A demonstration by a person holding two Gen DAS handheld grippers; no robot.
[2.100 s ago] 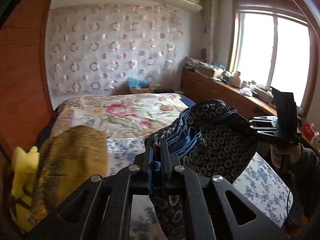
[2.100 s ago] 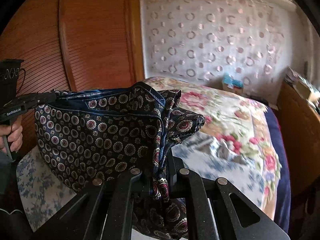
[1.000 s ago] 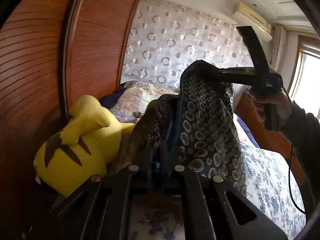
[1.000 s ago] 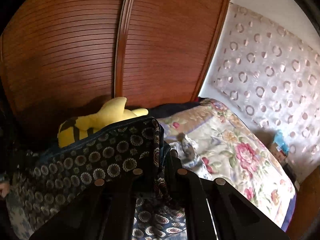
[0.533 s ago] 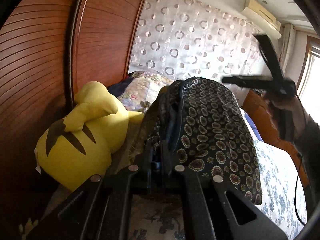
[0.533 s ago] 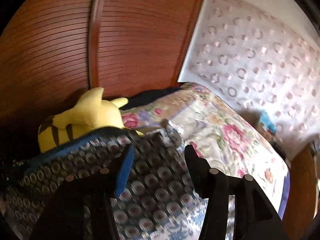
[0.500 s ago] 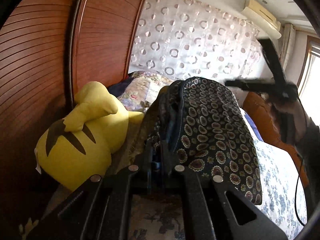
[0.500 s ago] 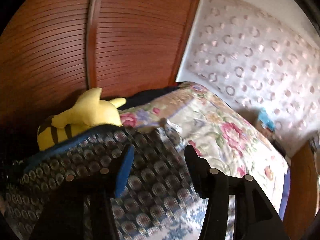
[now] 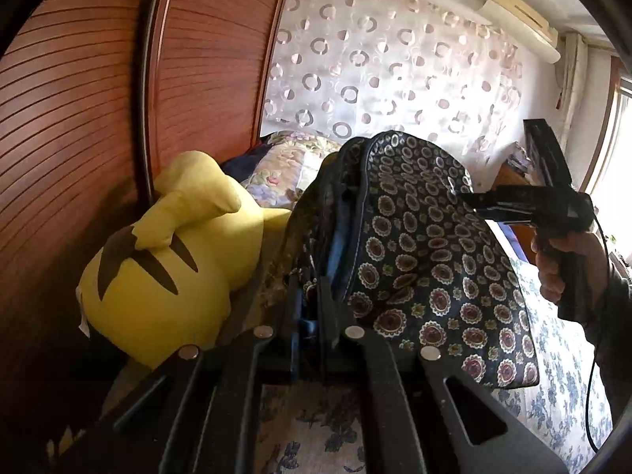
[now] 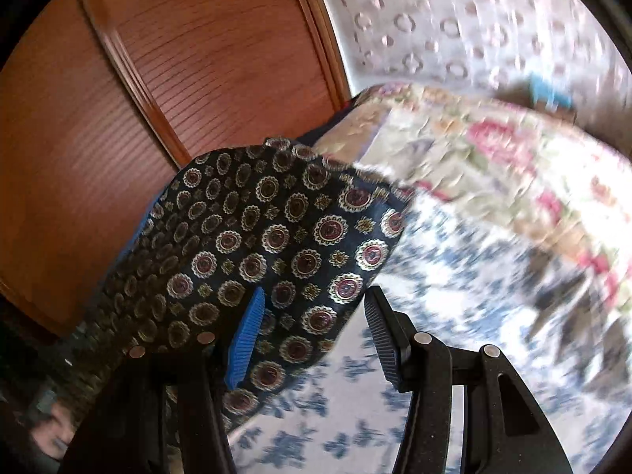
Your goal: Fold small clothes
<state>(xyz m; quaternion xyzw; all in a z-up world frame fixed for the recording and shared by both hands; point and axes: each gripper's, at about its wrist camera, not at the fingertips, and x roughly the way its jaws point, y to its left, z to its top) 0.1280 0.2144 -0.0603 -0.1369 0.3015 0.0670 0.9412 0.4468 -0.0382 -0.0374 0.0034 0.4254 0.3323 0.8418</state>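
patterned garment (image 9: 418, 245) in left tongs (image 9: 312, 316) (right tongs (image 10: 312, 339) parted)

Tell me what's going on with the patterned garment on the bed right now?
A person is folding a dark patterned garment on the flowered bed sheet. The left gripper is shut on one edge of it, beside a yellow plush toy. The right gripper stands open, its pads not pressing on the cloth, which lies folded over in a hump. The right wrist view is blurred.
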